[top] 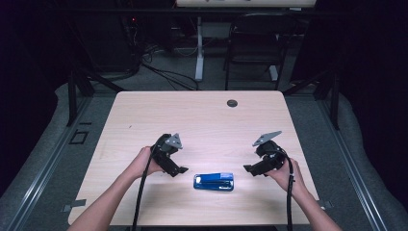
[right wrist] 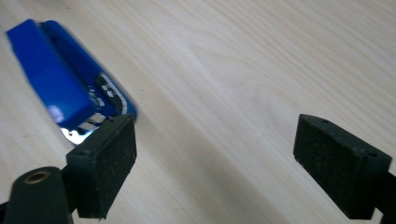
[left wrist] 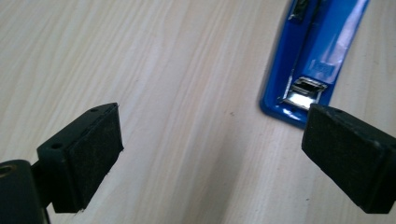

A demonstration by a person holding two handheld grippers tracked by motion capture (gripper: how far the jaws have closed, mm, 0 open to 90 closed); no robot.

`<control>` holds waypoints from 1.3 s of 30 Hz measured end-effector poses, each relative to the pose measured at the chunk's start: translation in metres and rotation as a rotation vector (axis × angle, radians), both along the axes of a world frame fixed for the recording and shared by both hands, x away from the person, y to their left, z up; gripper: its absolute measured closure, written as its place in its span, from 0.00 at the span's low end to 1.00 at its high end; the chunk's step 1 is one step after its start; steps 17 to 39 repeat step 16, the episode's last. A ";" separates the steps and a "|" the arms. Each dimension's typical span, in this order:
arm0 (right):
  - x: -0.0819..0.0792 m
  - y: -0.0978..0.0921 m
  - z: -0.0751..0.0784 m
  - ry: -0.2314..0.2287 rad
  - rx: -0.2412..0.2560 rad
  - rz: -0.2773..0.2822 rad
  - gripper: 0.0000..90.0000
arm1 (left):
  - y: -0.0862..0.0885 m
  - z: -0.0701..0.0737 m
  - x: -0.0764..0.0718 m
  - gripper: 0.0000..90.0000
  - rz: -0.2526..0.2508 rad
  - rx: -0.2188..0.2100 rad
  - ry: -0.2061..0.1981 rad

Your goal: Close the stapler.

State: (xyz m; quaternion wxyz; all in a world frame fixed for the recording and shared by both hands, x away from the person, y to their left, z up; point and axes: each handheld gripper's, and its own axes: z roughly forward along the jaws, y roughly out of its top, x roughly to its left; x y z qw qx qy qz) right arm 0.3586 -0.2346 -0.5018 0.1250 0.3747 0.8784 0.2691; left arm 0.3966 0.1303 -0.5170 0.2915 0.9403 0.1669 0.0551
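High view: a blue stapler (top: 213, 181) lies flat on the near-centre of the light wood table (top: 202, 120), long axis running left to right, with the left gripper (top: 177, 169) just off its left end and the right gripper (top: 250, 169) just off its right end, both held low and neither touching it. Left gripper view: jaws spread wide with bare tabletop between them, nothing held; the stapler's end with a shiny metal part (left wrist: 302, 91) sits just beyond the far-side pad (left wrist: 348, 156). Right gripper view: jaws likewise wide apart and empty, the stapler (right wrist: 60, 88) lying off past the near pad (right wrist: 105, 163), somewhat blurred. Judgement: approach stage, grasp not yet made. To do it well, each gripper should swing inward so the stapler body sits centred between the pads rather than outside them, pads square to the long flat sides, low enough to catch the base and not the sprung top arm alone. Close slowly; the plastic looks smooth and may skid on the table
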 end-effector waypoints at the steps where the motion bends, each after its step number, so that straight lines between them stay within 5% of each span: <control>1: 0.001 -0.003 0.000 -0.001 -0.005 -0.017 0.10 | 0.002 -0.001 0.002 0.04 0.011 0.001 0.001; 13: 0.017 -0.032 -0.012 0.032 0.018 -0.147 0.02 | 0.015 -0.012 0.015 0.00 0.098 0.012 0.010; 16: 0.020 -0.036 -0.015 0.048 0.011 -0.155 0.00 | 0.019 -0.016 0.019 0.00 0.131 0.017 0.010; 39: 0.020 -0.036 -0.015 0.048 0.011 -0.155 0.00 | 0.019 -0.016 0.019 0.00 0.131 0.017 0.010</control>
